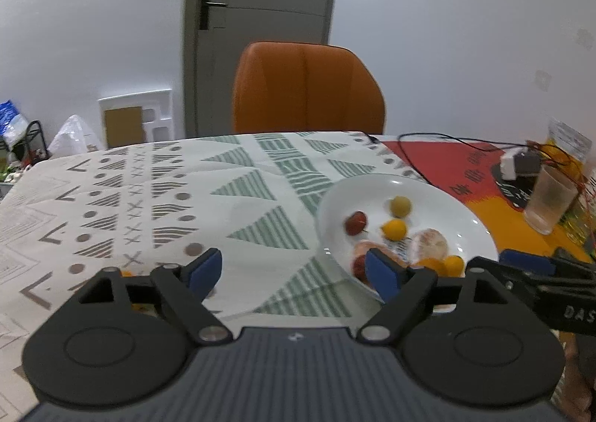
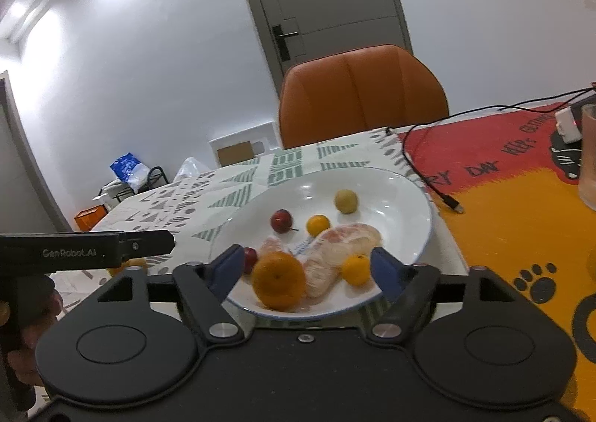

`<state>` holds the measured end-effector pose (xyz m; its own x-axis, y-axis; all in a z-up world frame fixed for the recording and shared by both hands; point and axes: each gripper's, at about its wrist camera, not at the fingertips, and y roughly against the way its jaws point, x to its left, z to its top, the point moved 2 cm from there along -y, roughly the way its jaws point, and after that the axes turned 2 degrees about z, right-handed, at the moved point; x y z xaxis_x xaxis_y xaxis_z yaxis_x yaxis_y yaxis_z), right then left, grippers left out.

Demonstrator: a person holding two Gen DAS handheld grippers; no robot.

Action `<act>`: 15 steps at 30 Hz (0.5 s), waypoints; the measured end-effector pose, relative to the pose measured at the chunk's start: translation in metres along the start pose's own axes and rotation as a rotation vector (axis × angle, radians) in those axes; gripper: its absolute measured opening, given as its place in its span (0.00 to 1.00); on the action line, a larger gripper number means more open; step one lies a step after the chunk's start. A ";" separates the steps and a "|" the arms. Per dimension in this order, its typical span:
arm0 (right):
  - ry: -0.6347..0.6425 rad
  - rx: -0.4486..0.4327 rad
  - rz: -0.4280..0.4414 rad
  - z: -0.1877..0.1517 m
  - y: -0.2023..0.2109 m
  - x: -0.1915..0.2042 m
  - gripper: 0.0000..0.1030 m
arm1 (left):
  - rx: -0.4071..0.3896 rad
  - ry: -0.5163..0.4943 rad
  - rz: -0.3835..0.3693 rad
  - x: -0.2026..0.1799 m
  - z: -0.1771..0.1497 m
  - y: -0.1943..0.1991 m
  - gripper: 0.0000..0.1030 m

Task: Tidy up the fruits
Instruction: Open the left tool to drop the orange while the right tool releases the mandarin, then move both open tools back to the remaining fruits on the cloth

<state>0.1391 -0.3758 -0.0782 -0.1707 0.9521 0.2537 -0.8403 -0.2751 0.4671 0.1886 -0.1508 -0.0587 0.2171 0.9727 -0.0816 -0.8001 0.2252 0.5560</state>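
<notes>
The desk [image 1: 156,198] runs clear ahead of the left gripper [image 1: 294,273]: only bare patterned cloth lies between and beyond its jaws, up to the far desk edge, where an orange chair [image 1: 305,90] stands. To the right of those jaws sits the white plate [image 1: 462,209], its near rim passing behind the right blue pad. Further right are a black cable [image 1: 428,139] and a frosted glass [image 1: 551,198].

The left gripper's jaws stand wide apart with nothing between them and touch nothing.

The right gripper [image 2: 309,271] is at the plate's [image 2: 406,194] near rim. Its jaws are also wide apart, and their pads press on nothing. In the gap between them, on the plate, lie a large orange [image 2: 277,284], peeled pomelo segments [image 2: 335,254] and a small orange fruit [image 2: 355,269]; a red fruit [image 2: 250,257] shows just past the left pad. Whether that pad touches it I cannot tell.

Further ahead of these jaws, mid-plate, sit a second red fruit [image 2: 281,221], a small yellow-orange fruit [image 2: 317,225] and a pale yellow-green one [image 2: 345,201], each apart from the others. All these fruit lie inside the rim; the large orange is blurred.
</notes>
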 end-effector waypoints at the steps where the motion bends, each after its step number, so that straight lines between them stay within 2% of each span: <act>1: 0.002 0.000 0.006 0.000 -0.001 0.002 0.80 | -0.001 0.007 0.005 0.003 0.000 0.001 0.83; 3: 0.006 -0.002 0.017 0.000 -0.003 0.007 0.88 | -0.003 0.014 0.013 0.009 0.000 0.003 0.84; 8: -0.001 -0.005 0.036 0.000 -0.008 0.016 1.00 | -0.006 0.021 0.033 0.020 -0.002 0.007 0.85; 15: 0.002 0.005 0.056 -0.001 -0.015 0.028 1.00 | -0.006 0.073 0.058 0.042 -0.005 0.012 0.85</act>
<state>0.1468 -0.3452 -0.0790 -0.2184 0.9355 0.2776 -0.8266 -0.3286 0.4569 0.1858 -0.1075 -0.0594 0.1291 0.9856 -0.1090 -0.8133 0.1681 0.5570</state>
